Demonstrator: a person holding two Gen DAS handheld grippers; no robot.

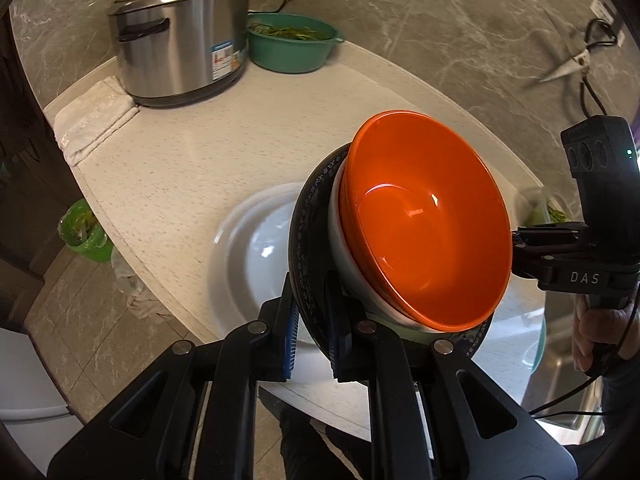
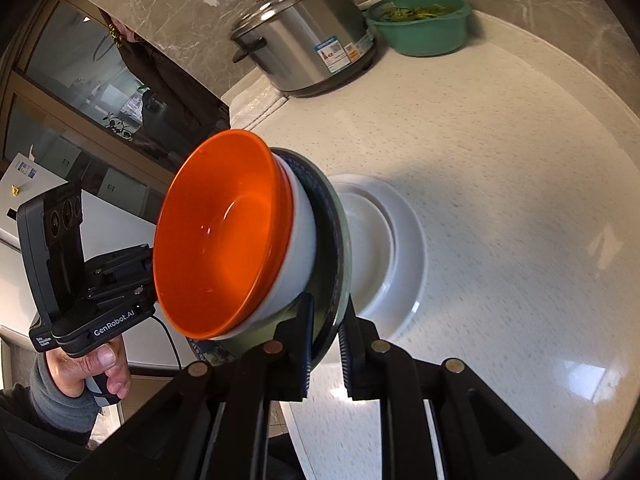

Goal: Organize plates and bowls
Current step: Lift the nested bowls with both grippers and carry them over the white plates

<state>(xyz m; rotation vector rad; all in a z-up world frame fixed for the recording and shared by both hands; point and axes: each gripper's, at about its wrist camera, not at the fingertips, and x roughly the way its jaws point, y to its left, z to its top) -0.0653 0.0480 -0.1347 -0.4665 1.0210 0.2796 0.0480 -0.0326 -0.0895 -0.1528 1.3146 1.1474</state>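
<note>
A dark patterned plate hangs tilted above the counter and carries a white bowl with an orange bowl nested inside it. My left gripper is shut on the plate's near rim. In the right wrist view my right gripper is shut on the opposite rim of the same plate, with the orange bowl and white bowl leaning left. A white plate lies on the counter just beneath the stack. Each view shows the other gripper at the stack's far side, its fingertips hidden.
A steel lidded pot and a green basin of greens stand at the counter's back. A folded cloth lies at the left corner. A green bin sits on the floor, and scissors hang on the wall.
</note>
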